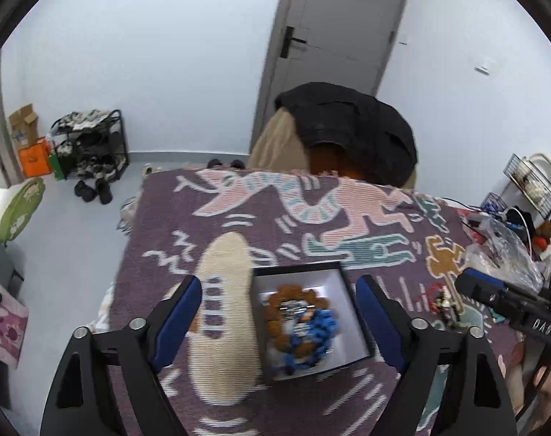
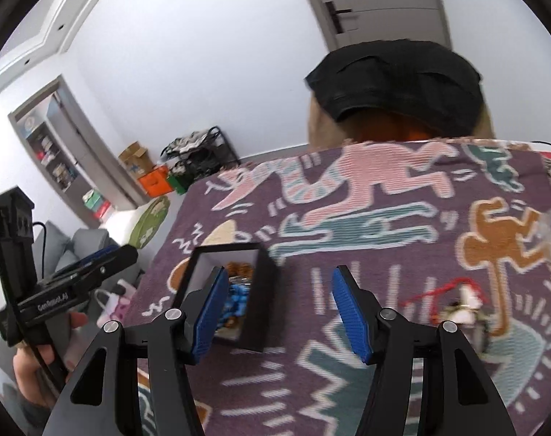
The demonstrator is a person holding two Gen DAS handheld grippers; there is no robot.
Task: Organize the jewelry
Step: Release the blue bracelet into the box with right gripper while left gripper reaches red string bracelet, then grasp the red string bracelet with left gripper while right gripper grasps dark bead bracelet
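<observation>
A black open box (image 1: 342, 283) with a white lining sits on the patterned purple cloth (image 1: 239, 196). It holds a brown bead bracelet (image 1: 286, 292) and a blue bead bracelet (image 1: 321, 330). My left gripper (image 1: 279, 321) is open above the box, empty. The box also shows in the right wrist view (image 2: 264, 290), left of centre. My right gripper (image 2: 277, 312) is open and empty above the cloth, just right of the box. A tangle of jewelry with red cord (image 2: 457, 301) lies on the cloth to the right; it also shows in the left wrist view (image 1: 444, 299).
A chair with a black garment (image 1: 352, 130) stands behind the table. Clear plastic bags and clutter (image 1: 501, 239) lie at the table's right edge. A shoe rack (image 1: 90, 145) and boxes stand on the floor at left.
</observation>
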